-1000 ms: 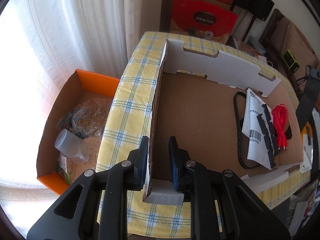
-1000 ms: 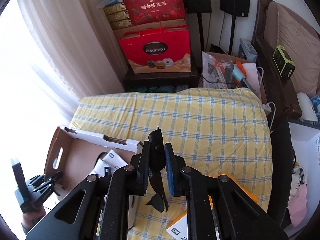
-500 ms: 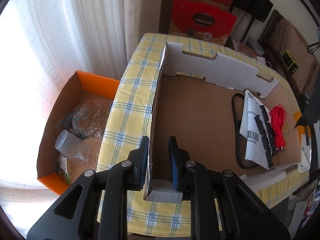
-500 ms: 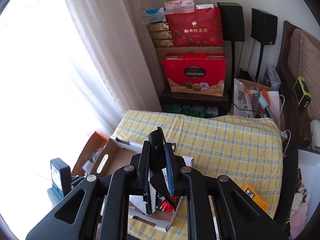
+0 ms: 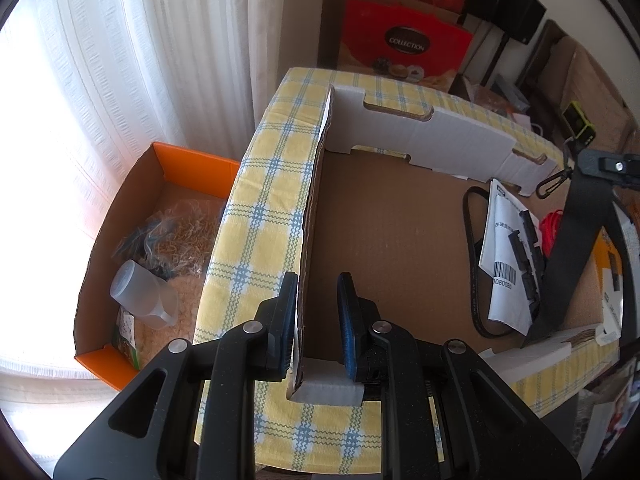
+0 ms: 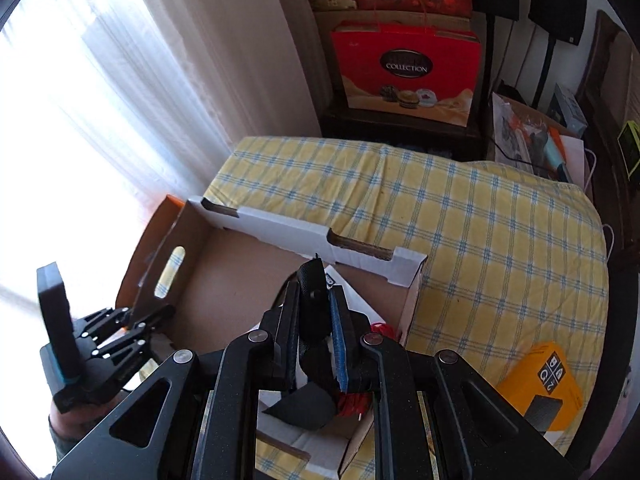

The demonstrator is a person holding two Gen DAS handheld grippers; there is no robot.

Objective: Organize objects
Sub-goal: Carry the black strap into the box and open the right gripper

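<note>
A shallow cardboard box (image 5: 392, 216) with white walls lies on the yellow checked table (image 5: 256, 208). My left gripper (image 5: 318, 312) straddles the box's left wall (image 5: 310, 216) near its front corner; the jaws stand apart, the left pad against the wall. In the box lie a black cable (image 5: 472, 264), a white paper with a barcode (image 5: 500, 264) and a red cable (image 5: 552, 226). My right gripper (image 6: 314, 320) is shut on a black strap (image 6: 312, 300) and holds it over the box's right end; the strap hangs there in the left wrist view (image 5: 572, 248).
An orange box (image 5: 132, 240) with bags and a plastic bottle sits on the floor left of the table. A yellow packet (image 6: 540, 384) lies on the table right of the cardboard box. Red gift boxes (image 6: 404, 68) and speakers stand behind the table.
My right gripper has carried the black strap from over the open table to over the box's right end, and lower. My left gripper has stayed at the box's left wall.
</note>
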